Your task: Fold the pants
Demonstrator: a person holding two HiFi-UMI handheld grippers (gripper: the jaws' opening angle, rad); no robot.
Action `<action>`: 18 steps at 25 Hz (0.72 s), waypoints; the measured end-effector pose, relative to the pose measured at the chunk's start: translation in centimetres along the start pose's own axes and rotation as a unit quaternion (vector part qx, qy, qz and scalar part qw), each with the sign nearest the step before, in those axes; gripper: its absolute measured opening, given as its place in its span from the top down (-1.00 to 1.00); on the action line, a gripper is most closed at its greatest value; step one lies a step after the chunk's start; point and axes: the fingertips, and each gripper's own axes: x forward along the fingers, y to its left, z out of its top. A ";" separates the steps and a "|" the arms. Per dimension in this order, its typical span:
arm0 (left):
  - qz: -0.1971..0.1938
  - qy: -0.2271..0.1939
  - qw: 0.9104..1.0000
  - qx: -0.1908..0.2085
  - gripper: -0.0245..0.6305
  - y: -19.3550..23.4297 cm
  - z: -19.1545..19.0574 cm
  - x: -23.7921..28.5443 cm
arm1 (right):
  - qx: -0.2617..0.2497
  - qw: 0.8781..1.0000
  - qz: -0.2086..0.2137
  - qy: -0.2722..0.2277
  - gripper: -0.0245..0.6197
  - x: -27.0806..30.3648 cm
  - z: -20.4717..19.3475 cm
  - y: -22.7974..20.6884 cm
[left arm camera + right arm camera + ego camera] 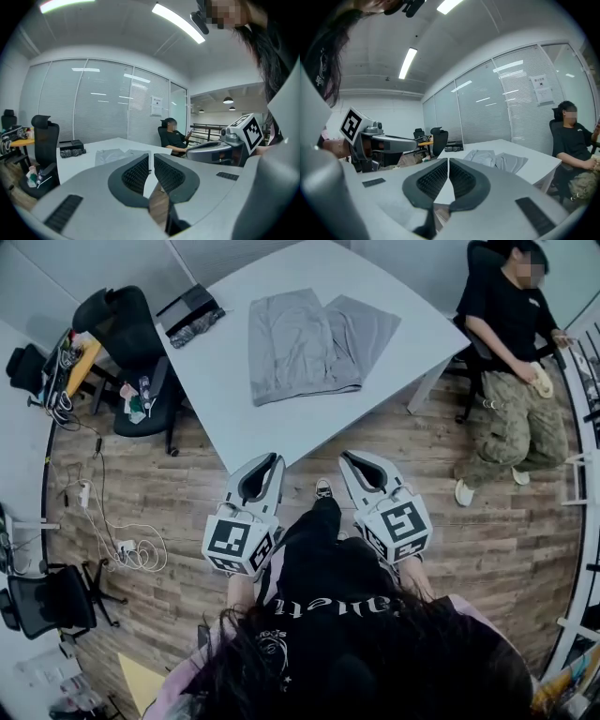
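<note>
Grey pants (314,343) on white table (217,381)

We find the room evenly bright: ceiling strip lights (178,22) above the white table (225,381) burn nearly blown out, and the table itself glares pale. The pants (314,343) on the table cast hardly any shadow; under the table the shade is soft. Every view bulges fisheye-style, and both gripper views go black at corners far from the table.
</note>
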 end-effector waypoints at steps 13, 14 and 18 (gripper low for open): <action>0.013 0.012 0.999 -0.030 0.79 9.4 -0.5 9.3 | -0.012 0.998 -0.017 0.053 0.84 10.4 -0.5 -8.2; 0.014 0.014 0.999 -0.033 0.79 10.2 -0.5 9.9 | -0.011 0.998 -0.018 0.058 0.84 11.3 -0.7 -8.8; 0.015 0.035 0.998 -0.039 0.79 13.0 -1.5 12.1 | 0.002 0.997 -0.025 0.079 0.84 14.2 -1.4 -11.2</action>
